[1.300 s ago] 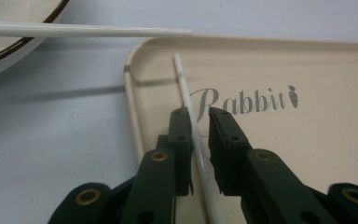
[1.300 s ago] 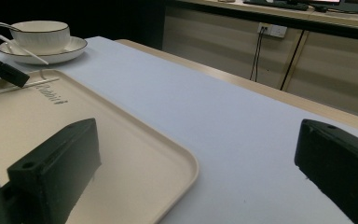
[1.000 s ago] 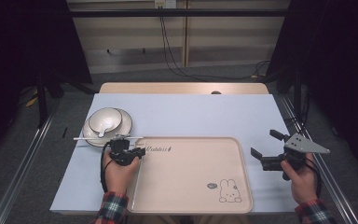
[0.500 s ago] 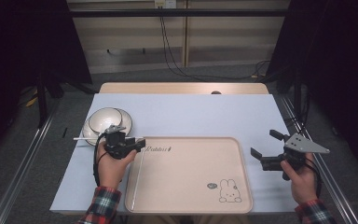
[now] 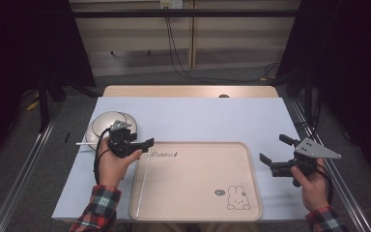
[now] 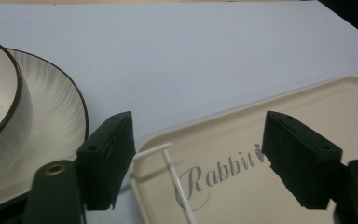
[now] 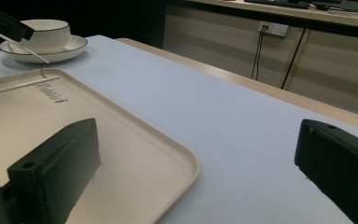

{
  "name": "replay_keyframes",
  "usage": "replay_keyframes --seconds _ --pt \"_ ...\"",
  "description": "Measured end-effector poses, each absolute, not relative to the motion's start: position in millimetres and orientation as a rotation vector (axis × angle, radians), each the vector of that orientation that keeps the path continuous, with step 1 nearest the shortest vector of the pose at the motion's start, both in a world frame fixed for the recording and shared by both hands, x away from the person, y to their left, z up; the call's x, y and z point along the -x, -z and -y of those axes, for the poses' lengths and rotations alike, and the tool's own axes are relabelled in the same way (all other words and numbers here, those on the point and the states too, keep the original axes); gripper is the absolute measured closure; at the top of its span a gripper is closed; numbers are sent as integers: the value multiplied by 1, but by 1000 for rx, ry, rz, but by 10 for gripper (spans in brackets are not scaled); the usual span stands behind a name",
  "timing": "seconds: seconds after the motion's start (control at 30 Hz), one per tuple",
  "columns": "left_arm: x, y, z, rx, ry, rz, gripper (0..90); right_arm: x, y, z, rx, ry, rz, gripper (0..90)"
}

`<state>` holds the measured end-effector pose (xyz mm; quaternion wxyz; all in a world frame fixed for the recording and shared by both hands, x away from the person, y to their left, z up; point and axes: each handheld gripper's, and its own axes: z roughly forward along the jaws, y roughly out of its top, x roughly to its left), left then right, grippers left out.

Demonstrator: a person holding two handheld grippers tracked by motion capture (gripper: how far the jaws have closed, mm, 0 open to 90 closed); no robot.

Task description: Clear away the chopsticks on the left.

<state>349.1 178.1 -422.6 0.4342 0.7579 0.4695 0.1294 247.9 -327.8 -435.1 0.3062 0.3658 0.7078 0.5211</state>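
A thin white stick (image 6: 179, 184) is seen lying on the left end of the tray (image 5: 198, 212), close to the word "Rabbit". One end of the stick is bent over near the tray's corner. In the high view the stick (image 5: 147, 169) runs along the tray's left side. A second white stick (image 5: 84, 143) is seen just beside the saucer, sticking out to the left.

The left gripper (image 5: 147, 143) is held over the top left corner of the tray. Its jaws are wide open, and nothing is held between them. In the left gripper view the bent end of the stick is seen just beside one jaw.

A bowl (image 5: 107, 124) is set on a saucer (image 6: 56, 116), just behind the left hand (image 5: 111, 164).

The right gripper (image 5: 275, 152) is held over the bench (image 5: 212, 116), just off the tray's right edge. Its jaws are wide open too, and nothing is gripped. It is held in the right hand (image 5: 313, 186).

A little rabbit picture (image 5: 235, 198) is printed near the tray's front right corner. The bench is covered with a pale sheet.
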Motion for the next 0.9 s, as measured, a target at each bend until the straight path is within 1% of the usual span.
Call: replay_keyframes --seconds 0.13,0.23,0.53,0.63,0.73,0.8,0.9 --pt "-355 425 -178 -1924 -322 -1153 204 -248 435 329 -965 -1383 -1871 0" --pt "-360 425 -181 -1989 -342 -1110 186 -248 435 329 -968 -1376 -1870 0" --pt "-368 422 -183 -2045 -344 -1047 168 -249 435 329 -970 -1373 -1865 0" --pt "-371 421 -183 -2088 -346 -1009 160 -249 435 329 -969 -1374 -1865 0" --pt "-374 422 -184 -2129 -339 -992 154 -248 435 329 -963 -1383 -1872 0" --pt "-376 423 -183 -2127 -337 -1007 149 -248 434 329 -972 -1384 -1866 0" --pt "-379 422 -185 -2179 -343 -980 148 -248 434 330 -972 -1385 -1864 0"
